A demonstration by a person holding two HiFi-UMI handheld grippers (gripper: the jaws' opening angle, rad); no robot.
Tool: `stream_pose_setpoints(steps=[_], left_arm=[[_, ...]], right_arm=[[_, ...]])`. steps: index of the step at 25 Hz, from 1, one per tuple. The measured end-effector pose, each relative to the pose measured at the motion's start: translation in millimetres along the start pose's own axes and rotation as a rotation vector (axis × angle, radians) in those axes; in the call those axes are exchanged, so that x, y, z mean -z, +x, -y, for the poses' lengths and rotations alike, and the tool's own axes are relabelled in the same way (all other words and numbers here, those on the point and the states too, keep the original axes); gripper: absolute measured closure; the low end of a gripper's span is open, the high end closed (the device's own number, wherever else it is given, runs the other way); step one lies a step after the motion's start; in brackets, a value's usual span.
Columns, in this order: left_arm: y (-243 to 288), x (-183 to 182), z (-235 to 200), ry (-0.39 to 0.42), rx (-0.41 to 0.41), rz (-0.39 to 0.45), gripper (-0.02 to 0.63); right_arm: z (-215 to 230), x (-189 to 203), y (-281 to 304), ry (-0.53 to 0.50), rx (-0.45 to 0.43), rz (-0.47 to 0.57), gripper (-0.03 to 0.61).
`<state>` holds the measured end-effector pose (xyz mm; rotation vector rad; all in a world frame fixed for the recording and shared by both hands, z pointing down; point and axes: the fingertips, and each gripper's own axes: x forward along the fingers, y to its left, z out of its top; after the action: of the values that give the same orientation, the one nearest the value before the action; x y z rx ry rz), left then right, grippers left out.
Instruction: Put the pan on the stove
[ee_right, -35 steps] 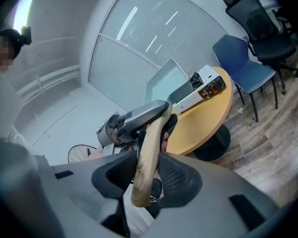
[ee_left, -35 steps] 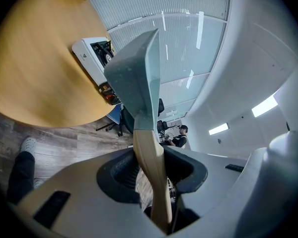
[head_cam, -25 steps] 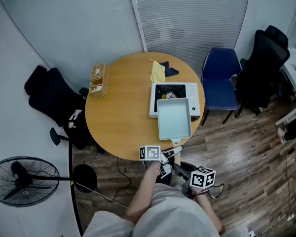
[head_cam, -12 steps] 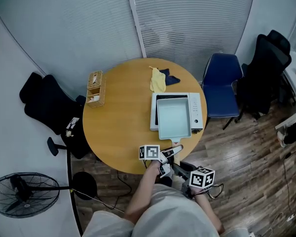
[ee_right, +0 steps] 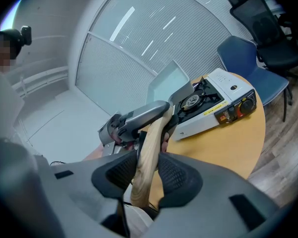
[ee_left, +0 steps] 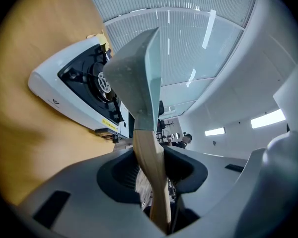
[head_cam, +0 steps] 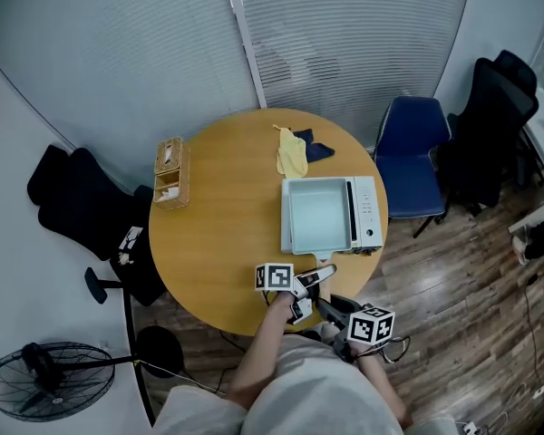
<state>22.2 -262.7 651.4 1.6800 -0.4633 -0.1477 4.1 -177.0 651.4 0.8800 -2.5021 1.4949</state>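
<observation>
Left gripper (ee_left: 149,165) is clamped on the wooden handle (ee_left: 148,148) of the pan (ee_left: 134,78), its two dark pads pressing the wood from either side; right gripper (ee_right: 145,166) pinches the same handle further back, nearer the person, so both hold one pan. Seen along the left jaws, the pan juts straight ahead, a pale blue-green rectangular tray turned almost edge-on (its underside faces the table); seen from the right gripper, it rises just beyond the other gripper, tilted up at its far end.

From the head view the pan covers the burner half of the stove (head_cam: 367,214), with only the control strip showing to its right; the handle points back toward the person, off the stove's near edge. Both gripper views show the burner (ee_right: 192,101) bare beneath the pan, so it hangs over the stove and is not seated on it.

Around this, the white stove stands on the right part of a round wooden table (head_cam: 213,243); a yellow cloth (head_cam: 292,157) and a dark blue cloth (head_cam: 317,149) lie just beyond it; a small wooden box (head_cam: 168,172) sits at the left edge, well apart. A blue chair (head_cam: 415,157) stands to the right of the table, black chairs (head_cam: 82,208) to either side, a fan (head_cam: 36,379) on the floor at lower left.
</observation>
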Motion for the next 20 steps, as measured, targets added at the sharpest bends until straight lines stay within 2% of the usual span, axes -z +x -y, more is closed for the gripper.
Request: stream_pose_setpoints(steps=[3, 9, 20], left_arm=[[1, -9, -8, -0.008, 0.011, -0.018, 0.459], [8, -16, -19, -0.074, 0.034, -0.031, 0.459], [22, -22, -40, -0.132, 0.014, -0.045, 0.459]], right_arm=[[5, -3, 12, 0.010, 0.016, 0.010, 0.437], [14, -11, 17, 0.037, 0.045, 0.017, 0.436], [32, -15, 24, 0.072, 0.066, -0.014, 0.433]])
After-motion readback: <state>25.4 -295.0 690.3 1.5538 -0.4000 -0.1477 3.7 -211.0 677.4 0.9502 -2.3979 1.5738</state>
